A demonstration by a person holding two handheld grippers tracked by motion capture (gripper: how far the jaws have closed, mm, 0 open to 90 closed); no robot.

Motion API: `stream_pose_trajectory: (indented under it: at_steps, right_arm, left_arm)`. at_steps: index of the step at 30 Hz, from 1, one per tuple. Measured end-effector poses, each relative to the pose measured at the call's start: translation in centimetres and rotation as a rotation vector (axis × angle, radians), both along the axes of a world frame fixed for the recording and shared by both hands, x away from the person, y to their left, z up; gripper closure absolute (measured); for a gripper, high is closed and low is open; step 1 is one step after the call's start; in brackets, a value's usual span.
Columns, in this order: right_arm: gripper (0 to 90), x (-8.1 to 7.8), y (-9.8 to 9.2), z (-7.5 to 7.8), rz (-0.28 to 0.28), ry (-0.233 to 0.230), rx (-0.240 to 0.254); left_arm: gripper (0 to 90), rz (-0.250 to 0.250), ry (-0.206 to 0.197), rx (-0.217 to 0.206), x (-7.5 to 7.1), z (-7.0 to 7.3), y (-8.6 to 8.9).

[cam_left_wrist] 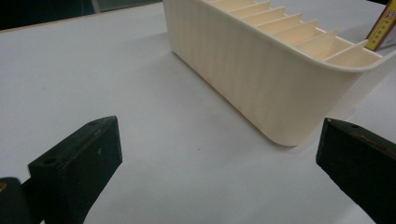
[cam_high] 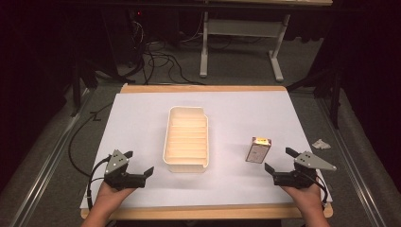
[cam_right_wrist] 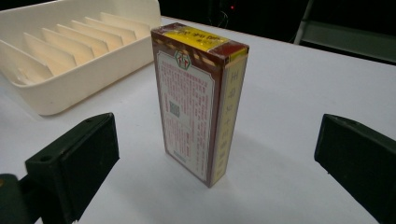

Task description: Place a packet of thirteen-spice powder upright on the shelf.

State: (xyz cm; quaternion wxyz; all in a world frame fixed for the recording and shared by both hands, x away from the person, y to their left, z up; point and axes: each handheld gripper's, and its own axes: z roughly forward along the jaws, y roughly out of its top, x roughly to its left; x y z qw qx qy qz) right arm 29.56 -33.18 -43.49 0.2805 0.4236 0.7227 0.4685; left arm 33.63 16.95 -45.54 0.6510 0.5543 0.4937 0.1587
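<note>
**Box upright at 4 o'clock, both tongs released**

Small carton box (cam_high: 258, 150) standing upright on white table sheet (cam_high: 142, 118), approx 4 o'clock from sheet centre, well apart from cream divider tray (cam_high: 186, 140). In right gripper view, box (cam_right_wrist: 198, 100) seen close, between the two black jaws but touching neither. Dark red/maroon edges, yellow band w/ red patch on top flap, small green-and-red round emblem below top edge. Broad face cream w/ dense small print and a small square code-like block; narrow side pale yellow w/ a vertical line of characters. Print too small/blurred to read; no brand legible.

Right gripper (cam_high: 282, 160) at approx 5 o'clock, jaws spread wide, grasping nothing, just short of box on near side. Held by right hand (cam_high: 302, 198) at table's near edge.

Left gripper (cam_high: 140, 163) at approx 7 o'clock, jaws likewise released, empty, aimed toward tray's near left corner, near but not touching. Left hand (cam_high: 108, 198) behind it. In left gripper view, tray (cam_left_wrist: 261, 79) w/ ribbed outer wall and row of slanted dividers; sliver of box's yellow edge (cam_left_wrist: 384, 28) past tray at top right.

Around: crumpled scrap of paper (cam_high: 321, 144) off sheet at 3 o'clock; white desk frame legs (cam_high: 204, 47) and tangle of cables (cam_high: 161, 61) on floor at 12 o'clock. Nothing between right tongs and box.
</note>
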Motion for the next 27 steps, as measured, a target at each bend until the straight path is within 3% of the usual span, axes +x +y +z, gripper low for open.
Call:
stream_pose_trajectory:
  at_steps: [10,18,25,27]
  right_arm:
    - [0.0,2.0,1.1,1.2,0.017,0.001,0.017]
    - [0.1,4.0,1.9,1.2,0.020,0.044,0.031]
    - [2.7,5.0,2.3,1.3,0.027,0.050,0.080]
    - [3.5,5.0,2.5,0.9,0.046,0.043,0.074]
  left_arm:
    - [0.7,-0.003,0.000,0.009,-0.1,-0.1,-0.1]
    - [0.7,-0.003,-0.002,0.011,-0.1,0.0,0.0]
    - [0.7,-0.007,0.000,0.012,0.0,-0.1,0.0]
    - [0.7,-0.001,0.003,0.004,0.1,-0.1,0.0]
